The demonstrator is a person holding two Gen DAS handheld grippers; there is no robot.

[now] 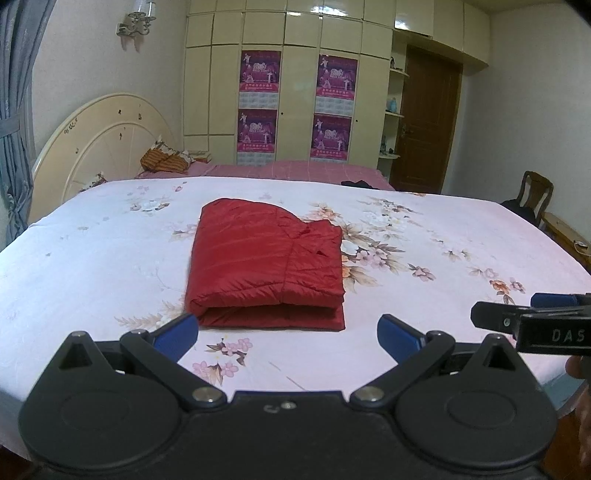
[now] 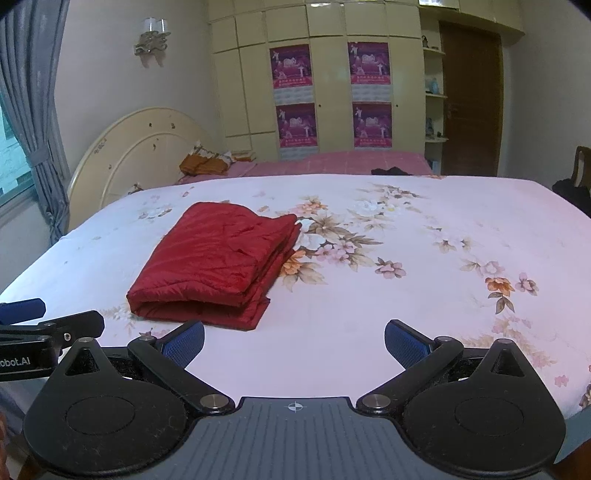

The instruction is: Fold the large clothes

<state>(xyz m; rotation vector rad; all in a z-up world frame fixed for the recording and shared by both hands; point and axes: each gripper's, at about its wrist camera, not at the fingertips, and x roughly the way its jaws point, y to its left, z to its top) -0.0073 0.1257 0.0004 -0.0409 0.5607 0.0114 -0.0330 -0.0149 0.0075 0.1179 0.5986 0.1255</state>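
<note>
Both grippers, left gripper (image 1: 288, 334) and right gripper (image 2: 294, 341), gape wide and empty; red jacket (image 1: 267, 264) lies folded near the bed's (image 1: 461, 236) front edge, seemingly finished

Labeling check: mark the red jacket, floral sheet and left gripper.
red jacket (image 1: 258, 258): left wrist view, top folded panel.
floral sheet (image 1: 461, 251): left wrist view, bare patch.
left gripper (image 1: 288, 334): left wrist view, midway between fingertips.

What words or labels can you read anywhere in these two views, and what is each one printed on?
"DAS": white letters on the right gripper body, cut off by the edge of the left wrist view.
"obot.AI": white letters on the left gripper body, start cut off, in the right wrist view.
Four purple posters on the wardrobe: print too small and blurred to read.
</note>
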